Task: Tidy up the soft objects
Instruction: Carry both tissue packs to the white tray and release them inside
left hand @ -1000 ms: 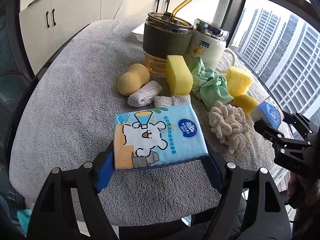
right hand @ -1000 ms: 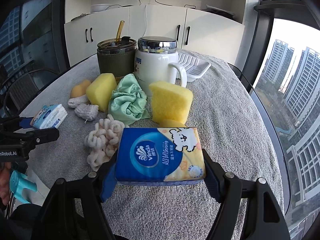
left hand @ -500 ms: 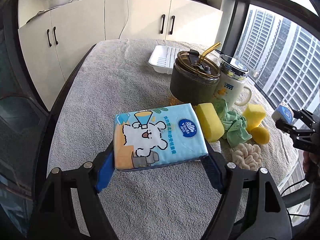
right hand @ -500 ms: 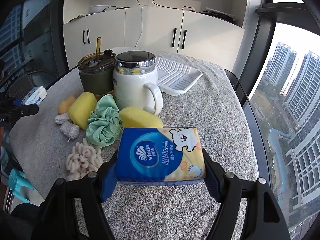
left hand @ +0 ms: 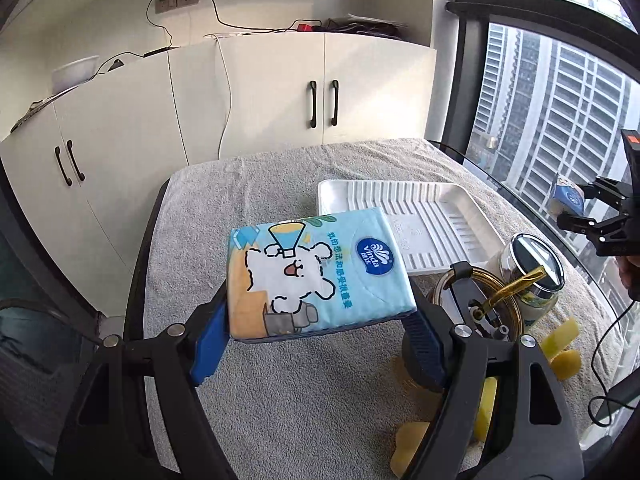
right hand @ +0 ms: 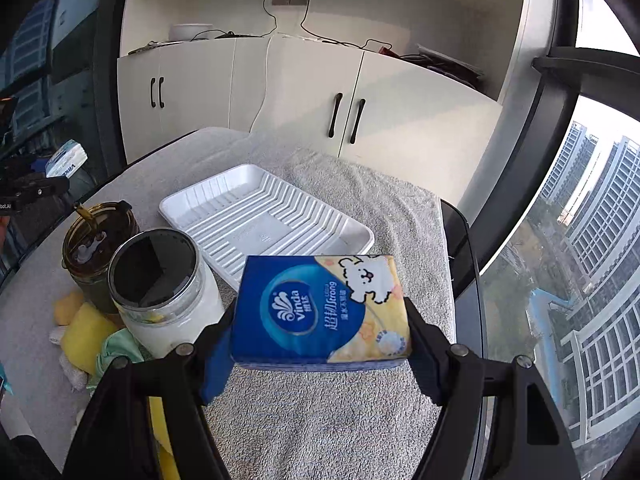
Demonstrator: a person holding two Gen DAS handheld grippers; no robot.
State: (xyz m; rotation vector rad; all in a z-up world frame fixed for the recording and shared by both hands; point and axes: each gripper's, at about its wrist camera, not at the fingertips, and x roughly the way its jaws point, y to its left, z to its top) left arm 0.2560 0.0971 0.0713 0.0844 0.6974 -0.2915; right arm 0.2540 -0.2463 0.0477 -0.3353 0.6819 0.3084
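Observation:
My left gripper (left hand: pixel 318 330) is shut on a light blue tissue pack (left hand: pixel 316 276) printed with a white bear, held above the grey towel (left hand: pixel 280 400). My right gripper (right hand: pixel 320 344) is shut on a dark blue tissue pack (right hand: pixel 320 312), also held in the air. A white ribbed tray (left hand: pixel 416 220) (right hand: pixel 264 216) lies just beyond both packs. Yellow sponges (left hand: pixel 560 344) (right hand: pixel 86 338) and a green cloth (right hand: pixel 116 354) lie low beside the cups, partly hidden by the gripper arms. The other gripper with its pack shows at each view's edge (left hand: pixel 592 208) (right hand: pixel 44 176).
A dark glass cup with a gold straw (left hand: pixel 480 300) (right hand: pixel 96 236) and a white lidded mug (left hand: pixel 536 268) (right hand: pixel 160 288) stand beside the tray. White cabinets (left hand: pixel 260 100) rise behind the table. A window (left hand: pixel 560 100) runs along the right edge.
Both grippers rose and moved toward the far end of the table with their tissue packs. The tray now sits close ahead, and the sponges and cups have slid low and to the side.

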